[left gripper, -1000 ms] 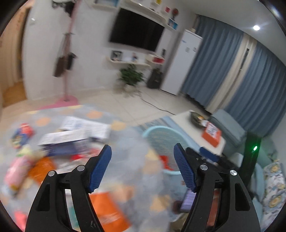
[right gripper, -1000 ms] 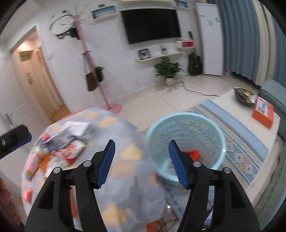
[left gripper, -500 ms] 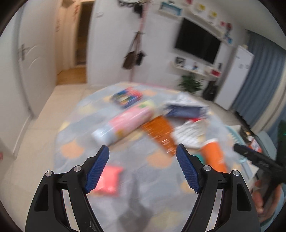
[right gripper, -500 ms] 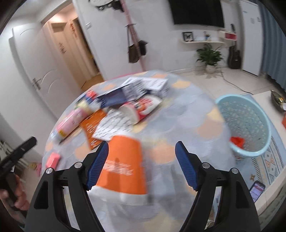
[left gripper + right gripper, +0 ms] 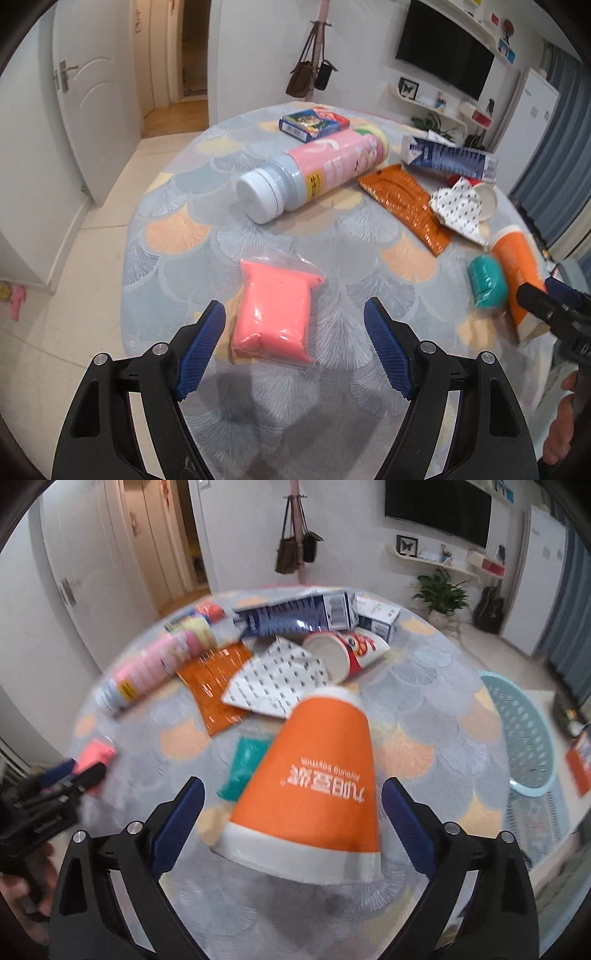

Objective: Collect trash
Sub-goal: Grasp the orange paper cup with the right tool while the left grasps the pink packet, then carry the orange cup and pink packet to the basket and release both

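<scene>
The left gripper (image 5: 294, 343) hangs over the near edge of the round table (image 5: 177, 206), its fingers spread wide and holding nothing. Between the two fingers, on the cloth, lies a pink packet (image 5: 275, 312) in clear wrap; the fingers do not touch it. Toward the far edge of the table lies a pink bottle (image 5: 314, 171) on its side with a white cap, and behind it a small colourful box (image 5: 314, 123). To the right of the bottle there is a flat orange wrapper (image 5: 406, 205), then a white dotted paper (image 5: 458, 206) and a blue and white carton (image 5: 448, 158).

The right gripper (image 5: 291, 812) is at the right edge of the table, with its fingers also spread. An orange paper cup (image 5: 314, 782) lies on its side between them, its mouth toward the camera, but not pinched. A teal packet (image 5: 243, 768) lies just beside the cup. On the floor, beyond the right edge of the table, stands a light blue basket (image 5: 524, 731).
</scene>
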The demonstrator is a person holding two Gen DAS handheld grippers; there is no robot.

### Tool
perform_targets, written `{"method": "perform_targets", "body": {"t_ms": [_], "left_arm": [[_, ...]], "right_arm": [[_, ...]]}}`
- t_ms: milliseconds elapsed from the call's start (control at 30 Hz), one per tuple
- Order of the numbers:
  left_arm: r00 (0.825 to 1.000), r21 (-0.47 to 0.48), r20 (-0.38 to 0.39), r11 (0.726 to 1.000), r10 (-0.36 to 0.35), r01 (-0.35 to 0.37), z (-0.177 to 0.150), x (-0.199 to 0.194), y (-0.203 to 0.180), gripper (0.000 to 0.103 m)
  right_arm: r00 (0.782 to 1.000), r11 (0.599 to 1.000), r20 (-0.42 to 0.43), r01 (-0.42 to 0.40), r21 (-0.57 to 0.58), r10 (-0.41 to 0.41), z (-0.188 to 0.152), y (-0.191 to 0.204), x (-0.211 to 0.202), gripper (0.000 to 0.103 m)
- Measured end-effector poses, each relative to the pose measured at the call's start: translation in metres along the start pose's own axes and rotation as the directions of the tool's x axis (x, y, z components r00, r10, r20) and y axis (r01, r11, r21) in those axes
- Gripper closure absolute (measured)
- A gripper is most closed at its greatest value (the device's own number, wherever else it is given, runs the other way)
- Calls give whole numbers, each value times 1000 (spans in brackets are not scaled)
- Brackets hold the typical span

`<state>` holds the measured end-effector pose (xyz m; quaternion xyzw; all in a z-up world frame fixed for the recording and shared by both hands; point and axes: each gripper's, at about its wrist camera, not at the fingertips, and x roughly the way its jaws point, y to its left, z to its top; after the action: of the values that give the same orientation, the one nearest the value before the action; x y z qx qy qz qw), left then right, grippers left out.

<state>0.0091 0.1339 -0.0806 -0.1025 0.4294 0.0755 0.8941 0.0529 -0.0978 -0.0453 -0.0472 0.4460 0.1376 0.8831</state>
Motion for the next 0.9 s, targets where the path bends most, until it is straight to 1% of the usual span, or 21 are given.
{"method": "perform_targets", "body": {"t_ms": [100, 167, 200, 267, 300, 367, 433, 567, 733, 767, 800, 900], "left_arm": [[1000, 4, -9, 1000, 4, -4, -2, 6, -4, 28], [1000, 6, -13, 1000, 7, -7, -3, 8, -5, 31], [1000, 9, -14, 1000, 6, -6, -3, 8, -5, 35], [1000, 10, -15, 1000, 2, -2, -3, 7, -6, 38], [1000, 9, -16, 1000, -4, 4, -3, 7, -6, 41], [1000, 7, -17, 1000, -16, 16, -3, 7, -6, 45], [999, 10, -19, 1000, -27, 27, -3, 7, -8, 48], [999, 16, -20, 999, -34, 35, -2, 8, -11, 53], [999, 7, -15, 999, -36, 36, -1, 11, -12, 58], [999, 6, -14, 999, -36, 36, -1, 12, -12, 62], [999, 4, -15, 999, -34, 34, 0, 12, -12, 64], [999, 1, -12, 999, -41, 41, 2, 12, -14, 65]], "right_arm": [[999, 999, -9, 37, -14, -38, -6, 0, 7, 11], [999, 999, -4, 32, 2, -32, -8, -7, 5, 13], [1000, 1000, 10, 16, 18, -17, -8, -14, 1, 15], [999, 999, 37, -12, 35, 11, -8, -25, -8, 25], [999, 999, 46, -15, 40, 13, -7, -29, -11, 28], [998, 998, 59, -29, 54, 25, -5, -38, -15, 39], [996, 993, 59, -73, 91, 68, -3, -54, -18, 43], [995, 984, 51, -98, 150, 91, -1, -80, -15, 45], [995, 981, 37, -98, 165, 93, -2, -92, -7, 45], [995, 981, 39, -102, 165, 96, -2, -92, -6, 46], [994, 981, 39, -106, 165, 101, -2, -93, -4, 49], [991, 979, 44, -128, 160, 123, -2, -96, -2, 62]]}}
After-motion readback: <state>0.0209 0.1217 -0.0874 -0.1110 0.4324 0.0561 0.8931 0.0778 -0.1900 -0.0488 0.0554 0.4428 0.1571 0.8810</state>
